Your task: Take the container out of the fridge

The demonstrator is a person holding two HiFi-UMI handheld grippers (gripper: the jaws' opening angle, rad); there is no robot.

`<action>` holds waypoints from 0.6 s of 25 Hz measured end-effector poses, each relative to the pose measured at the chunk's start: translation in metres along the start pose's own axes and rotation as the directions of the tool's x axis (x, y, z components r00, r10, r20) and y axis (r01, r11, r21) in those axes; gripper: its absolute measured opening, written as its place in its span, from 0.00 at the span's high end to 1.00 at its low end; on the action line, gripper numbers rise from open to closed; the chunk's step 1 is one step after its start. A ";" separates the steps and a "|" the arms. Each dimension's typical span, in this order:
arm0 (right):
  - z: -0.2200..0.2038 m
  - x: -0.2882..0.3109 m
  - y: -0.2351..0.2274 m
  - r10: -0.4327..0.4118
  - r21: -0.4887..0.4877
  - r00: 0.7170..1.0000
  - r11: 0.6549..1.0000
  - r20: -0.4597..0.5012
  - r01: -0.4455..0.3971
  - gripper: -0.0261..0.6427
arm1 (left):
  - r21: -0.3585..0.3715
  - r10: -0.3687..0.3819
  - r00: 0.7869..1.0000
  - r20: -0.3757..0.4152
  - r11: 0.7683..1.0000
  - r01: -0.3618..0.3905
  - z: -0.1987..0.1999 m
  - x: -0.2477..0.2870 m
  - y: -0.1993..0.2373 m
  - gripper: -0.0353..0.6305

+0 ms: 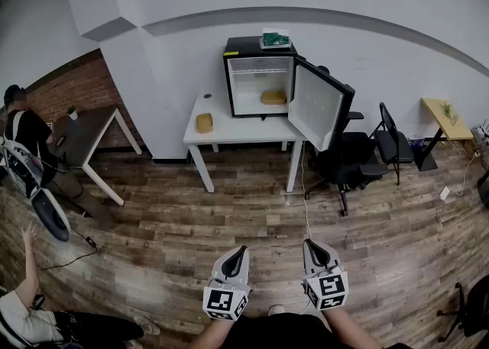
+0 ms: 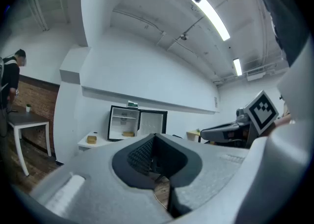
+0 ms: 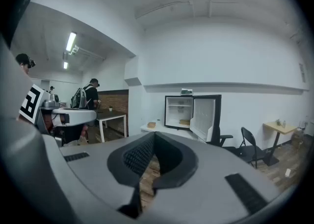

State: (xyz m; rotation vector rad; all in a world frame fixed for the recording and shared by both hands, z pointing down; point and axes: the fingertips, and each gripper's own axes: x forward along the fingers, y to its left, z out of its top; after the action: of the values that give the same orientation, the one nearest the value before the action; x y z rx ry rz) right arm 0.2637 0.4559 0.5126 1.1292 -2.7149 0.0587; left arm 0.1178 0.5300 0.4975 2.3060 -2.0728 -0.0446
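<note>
with left claw (image 1: 243, 250) and right claw (image 1: 308, 243) pressed together, empty, we are risking clipping the fridge door (image 1: 315, 107) or grabbing the lookalike box (image 1: 204, 122) on the table (image 1: 233, 134).

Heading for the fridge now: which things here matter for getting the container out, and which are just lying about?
For the job: fridge, its open door, yellow container inside, left gripper and right gripper, both shut and empty.

Lying about: second yellow container on the white table, green item on top of the fridge, office chair, folding chair.
</note>
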 end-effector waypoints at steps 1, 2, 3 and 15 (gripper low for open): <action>0.001 0.000 -0.003 -0.005 0.006 1.000 1.000 0.005 0.005 0.96 | 0.001 0.004 1.000 0.002 1.000 -0.004 0.000 0.002 0.000 0.92; 0.001 0.001 -0.006 -0.010 0.013 1.000 1.000 0.010 0.010 0.96 | 0.002 0.009 1.000 0.003 1.000 -0.009 0.000 0.003 0.000 0.92; 0.001 0.001 -0.009 -0.014 0.021 1.000 1.000 0.012 0.014 0.96 | 0.003 0.013 1.000 0.005 1.000 -0.013 0.000 0.005 0.001 0.92; -0.019 0.000 -0.025 0.008 0.031 1.000 0.999 0.002 -0.009 0.96 | 0.038 0.022 0.999 -0.037 0.999 -0.020 -0.018 0.005 -0.009 0.92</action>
State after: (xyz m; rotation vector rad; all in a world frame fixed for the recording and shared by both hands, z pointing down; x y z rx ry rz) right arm 0.2845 0.4401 0.5305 1.1268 -2.7300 0.1005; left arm 0.1280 0.5260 0.5147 2.2874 -2.0978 0.0387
